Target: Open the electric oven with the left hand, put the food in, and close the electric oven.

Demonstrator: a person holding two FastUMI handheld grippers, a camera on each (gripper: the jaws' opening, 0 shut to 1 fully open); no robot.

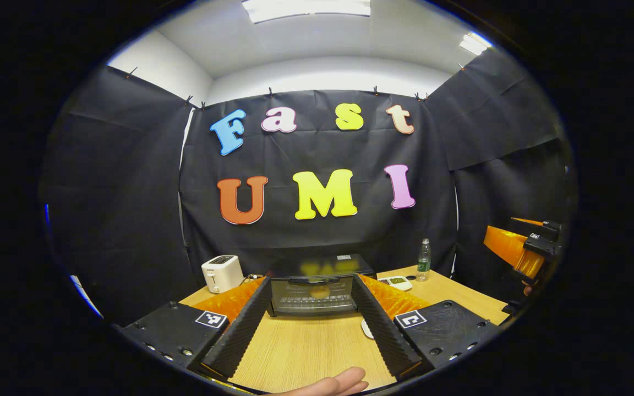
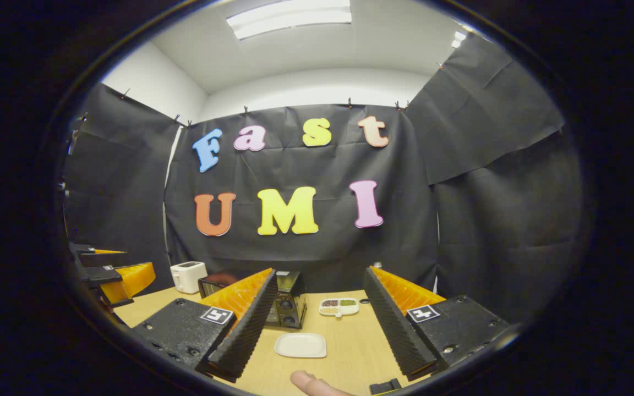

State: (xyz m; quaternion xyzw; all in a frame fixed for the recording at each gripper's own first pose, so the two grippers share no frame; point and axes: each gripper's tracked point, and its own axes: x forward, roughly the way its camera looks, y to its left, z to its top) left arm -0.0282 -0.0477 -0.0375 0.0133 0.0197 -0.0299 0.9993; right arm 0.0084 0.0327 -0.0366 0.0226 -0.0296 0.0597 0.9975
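Left gripper view: left gripper [image 1: 310, 324] spread wide, holding nothing, aimed square at the electric oven [image 1: 317, 286] standing shut at the far side of the table [image 1: 306, 352]; toaster [image 1: 222, 273] to one side, bottle [image 1: 423, 259] and a compartment dish [image 1: 398, 282] to the other. Risk, as judged: fingers missing the door handle, too small and blurred to place. Right gripper view: right gripper [image 2: 322, 324] likewise wide and empty, white plate [image 2: 301, 345] between the fingers, oven half hidden behind a finger. Food hard to make out; plate apparently bare.
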